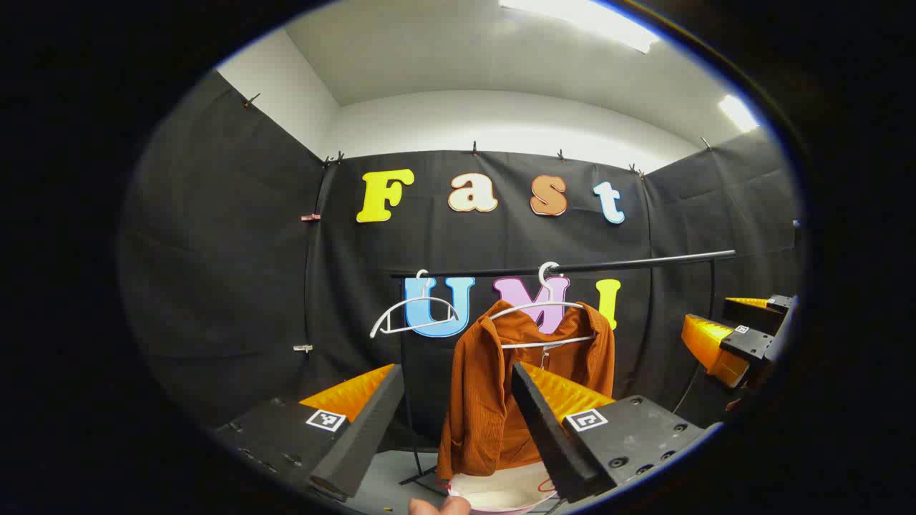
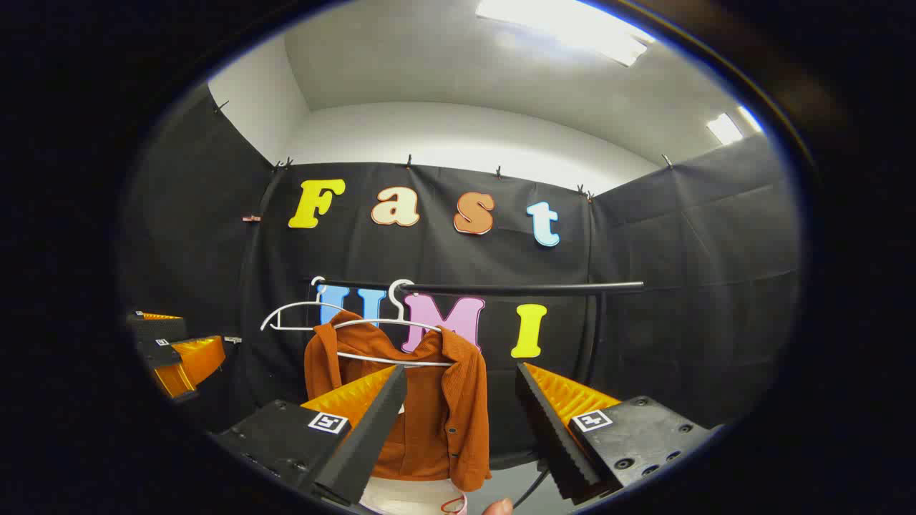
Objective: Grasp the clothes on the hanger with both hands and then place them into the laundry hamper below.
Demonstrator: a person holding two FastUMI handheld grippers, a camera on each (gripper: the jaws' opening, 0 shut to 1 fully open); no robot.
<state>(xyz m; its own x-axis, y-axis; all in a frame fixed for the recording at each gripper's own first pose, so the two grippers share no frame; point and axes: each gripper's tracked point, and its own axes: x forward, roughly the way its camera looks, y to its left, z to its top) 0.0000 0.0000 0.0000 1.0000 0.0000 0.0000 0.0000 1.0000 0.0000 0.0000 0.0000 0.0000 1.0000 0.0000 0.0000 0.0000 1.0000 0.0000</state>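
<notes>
Both tongs open, short of the rust shirt [image 1: 494, 386].
A one-sided tug could drag its white hanger [image 2: 390, 340] off the rail [image 2: 515, 289], missing the hamper [image 1: 501, 493] below.

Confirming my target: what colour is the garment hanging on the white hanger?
Rust orange, a ribbed shirt with dark buttons; the right gripper view shows it best.

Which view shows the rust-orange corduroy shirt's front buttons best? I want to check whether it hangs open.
The right gripper view: the rust-orange corduroy shirt faces it, with dark buttons along its right edge. The left gripper view shows that shirt side-on, partly behind a finger, buttons unseen.
</notes>
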